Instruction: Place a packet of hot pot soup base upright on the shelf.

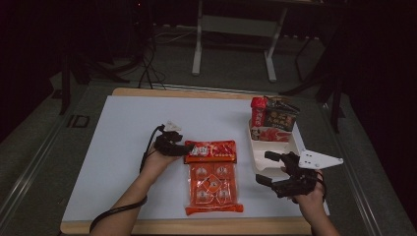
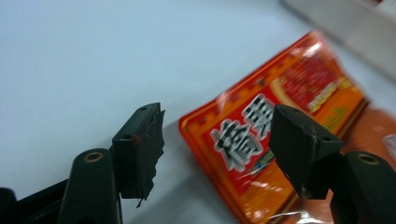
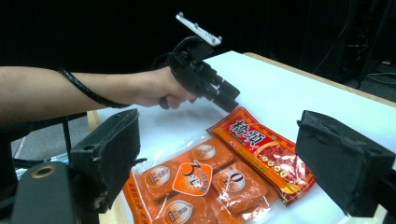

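Left gripper [image 1: 186,147], jaws spread, sits at the red snack packet's [image 1: 210,151] end; right gripper [image 1: 269,168] spread, empty.

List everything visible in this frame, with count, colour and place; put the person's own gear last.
Table top: one, white, on a wooden base.
Small packet: one, red-orange, centre of the table, at the left gripper's tip.
Large multipack: one, orange, just in front of the small packet.
Tray: one, white, right side of the table.
Packets in tray: about three, red and dark, at its far end.
Left gripper: one, black, fingers open, nothing gripped.
Right gripper: one, black, fingers open, beside the tray.
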Demonstrator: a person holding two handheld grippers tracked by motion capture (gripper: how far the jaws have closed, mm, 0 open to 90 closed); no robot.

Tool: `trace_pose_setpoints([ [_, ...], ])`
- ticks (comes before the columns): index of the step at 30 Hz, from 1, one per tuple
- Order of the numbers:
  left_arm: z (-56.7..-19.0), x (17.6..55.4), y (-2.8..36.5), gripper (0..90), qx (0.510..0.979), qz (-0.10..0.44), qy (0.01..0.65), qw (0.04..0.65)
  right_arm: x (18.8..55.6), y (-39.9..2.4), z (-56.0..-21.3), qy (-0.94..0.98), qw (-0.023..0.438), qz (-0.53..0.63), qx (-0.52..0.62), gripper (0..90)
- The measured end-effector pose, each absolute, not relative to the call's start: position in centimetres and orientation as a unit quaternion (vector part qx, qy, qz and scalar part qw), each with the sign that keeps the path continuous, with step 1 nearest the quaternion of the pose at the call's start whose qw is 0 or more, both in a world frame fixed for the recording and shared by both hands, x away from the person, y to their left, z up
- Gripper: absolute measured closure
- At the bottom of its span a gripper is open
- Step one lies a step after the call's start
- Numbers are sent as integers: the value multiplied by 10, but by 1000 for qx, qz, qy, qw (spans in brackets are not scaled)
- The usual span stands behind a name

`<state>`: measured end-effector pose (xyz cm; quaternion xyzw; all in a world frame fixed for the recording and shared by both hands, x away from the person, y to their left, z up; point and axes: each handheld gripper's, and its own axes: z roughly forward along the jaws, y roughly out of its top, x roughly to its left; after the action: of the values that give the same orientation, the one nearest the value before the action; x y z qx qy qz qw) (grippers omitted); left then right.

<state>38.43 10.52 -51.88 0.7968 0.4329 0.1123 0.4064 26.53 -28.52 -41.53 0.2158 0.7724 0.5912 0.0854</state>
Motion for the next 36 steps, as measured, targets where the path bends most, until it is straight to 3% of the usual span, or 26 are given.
trace_pose_setpoints([
  [7, -532, 390, 106, 357, 798, 97, 444, 396, 265, -285, -416, 775, 86, 589, 214, 139],
  [13, -537, 394, 102, 410, 803, 71, 444, 391, 265, -285, -417, 775, 85, 588, 216, 139],
  [30, -537, 392, 92, 674, 817, 32, 424, 389, 265, -285, -417, 775, 83, 588, 215, 139],
  [36, -534, 392, 87, 722, 826, 36, 425, 369, 265, -284, -417, 777, 82, 586, 214, 139],
])
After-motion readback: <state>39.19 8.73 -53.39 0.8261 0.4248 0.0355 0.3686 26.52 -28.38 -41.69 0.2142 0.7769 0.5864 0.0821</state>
